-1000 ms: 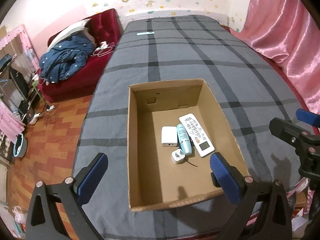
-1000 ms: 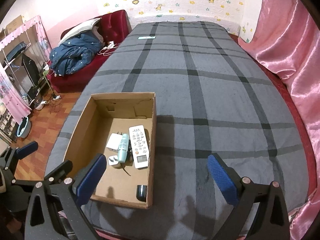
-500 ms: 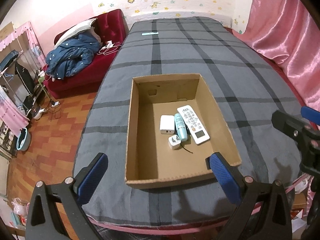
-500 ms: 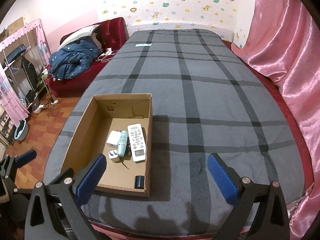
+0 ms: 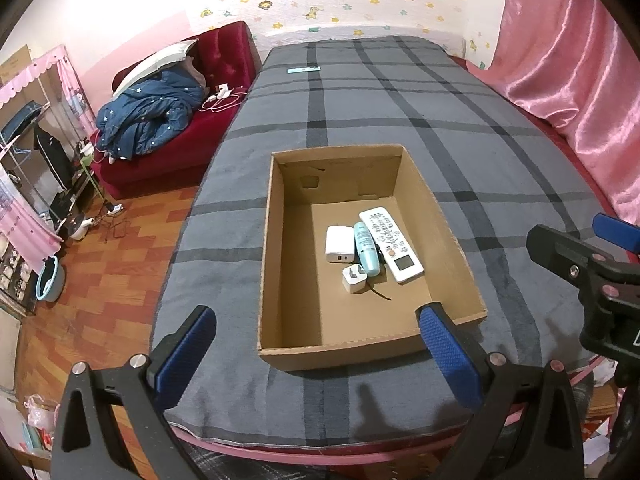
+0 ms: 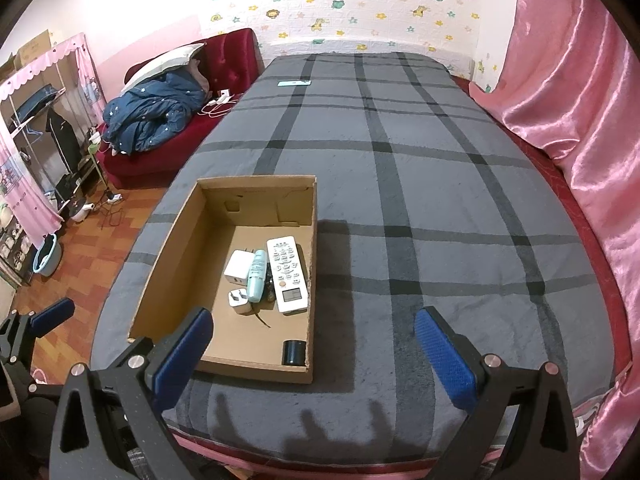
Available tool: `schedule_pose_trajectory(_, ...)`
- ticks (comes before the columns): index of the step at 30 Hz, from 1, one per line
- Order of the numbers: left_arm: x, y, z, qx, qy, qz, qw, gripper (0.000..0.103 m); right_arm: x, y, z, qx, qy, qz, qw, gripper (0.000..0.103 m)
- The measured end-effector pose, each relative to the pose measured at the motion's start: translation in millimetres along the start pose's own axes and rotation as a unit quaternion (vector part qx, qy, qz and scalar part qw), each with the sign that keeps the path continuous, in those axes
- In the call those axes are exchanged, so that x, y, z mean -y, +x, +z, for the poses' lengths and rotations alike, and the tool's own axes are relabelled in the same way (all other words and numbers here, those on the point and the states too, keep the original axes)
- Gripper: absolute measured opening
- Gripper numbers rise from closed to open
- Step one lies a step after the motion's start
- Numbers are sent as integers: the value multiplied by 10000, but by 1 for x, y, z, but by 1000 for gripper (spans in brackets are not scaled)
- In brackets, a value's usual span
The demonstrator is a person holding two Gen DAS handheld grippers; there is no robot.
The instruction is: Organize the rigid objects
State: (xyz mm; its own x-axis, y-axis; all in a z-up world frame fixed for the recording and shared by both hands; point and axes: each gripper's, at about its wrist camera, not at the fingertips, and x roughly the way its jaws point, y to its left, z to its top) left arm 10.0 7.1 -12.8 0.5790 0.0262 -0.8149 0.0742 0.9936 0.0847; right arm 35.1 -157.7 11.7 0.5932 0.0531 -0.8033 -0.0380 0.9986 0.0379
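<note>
Cardboard box holds remote, chargers and bottle (looks finished); left gripper and right gripper spread, empty.

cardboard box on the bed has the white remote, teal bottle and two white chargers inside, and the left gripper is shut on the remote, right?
Not quite. The left gripper is open and empty, held back from the cardboard box; the left wrist view shows this. The white remote, teal bottle and two white chargers do lie inside the box.

Open cardboard box on the bed, holding white remote, pale-blue bottle, two white chargers, black cylinder
</note>
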Motion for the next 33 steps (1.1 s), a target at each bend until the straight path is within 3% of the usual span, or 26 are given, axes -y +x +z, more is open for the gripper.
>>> schedule_pose_trajectory(33,-27,7,2,25,-48,174,9998,103,-55,24,7,-221,-417,113,9988,103)
